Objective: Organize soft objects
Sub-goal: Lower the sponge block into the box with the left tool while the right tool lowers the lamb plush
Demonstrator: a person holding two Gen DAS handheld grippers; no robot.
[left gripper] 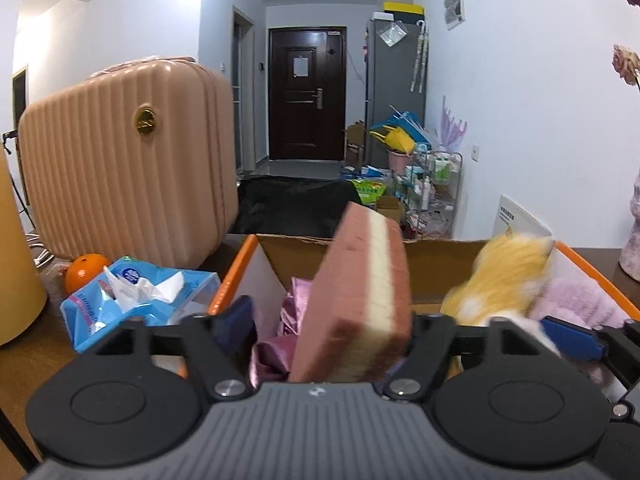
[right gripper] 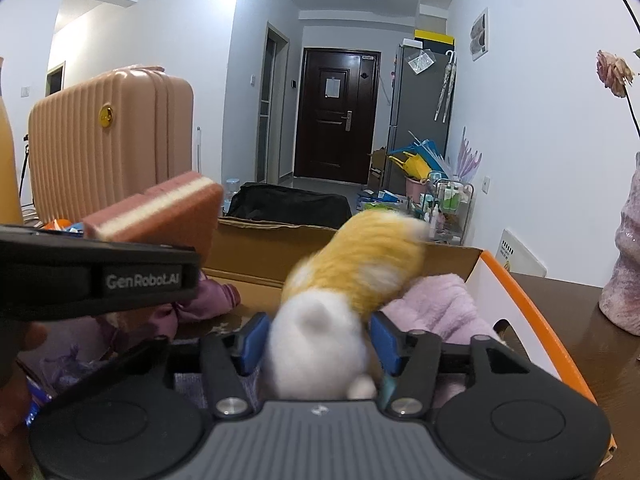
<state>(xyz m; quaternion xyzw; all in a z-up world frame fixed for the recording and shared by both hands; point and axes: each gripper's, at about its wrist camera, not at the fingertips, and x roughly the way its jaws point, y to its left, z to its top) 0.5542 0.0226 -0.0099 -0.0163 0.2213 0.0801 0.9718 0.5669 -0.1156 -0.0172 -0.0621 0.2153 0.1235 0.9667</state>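
— Closest to the left tool, what do you see?

— A pink-and-cream layered sponge standing tilted between its jaws, which are spread wide. The pads don't seem to press it, so I'd say it is let go, tipping into the cardboard box just ahead of the tool.

— And the right tool?

— Partly open around a yellow-and-white plush toy; its blue pads stand beside the white end, not squeezing. The toy is blurred, dropping onto a lilac fluffy towel just beyond the tool, inside the same box.

— So which step is this?

— Releasing both soft things into the box, I'd judge. Next, draw both tools back clear and look for what remains. Farther left of the left tool a tissue pack lies on the table.
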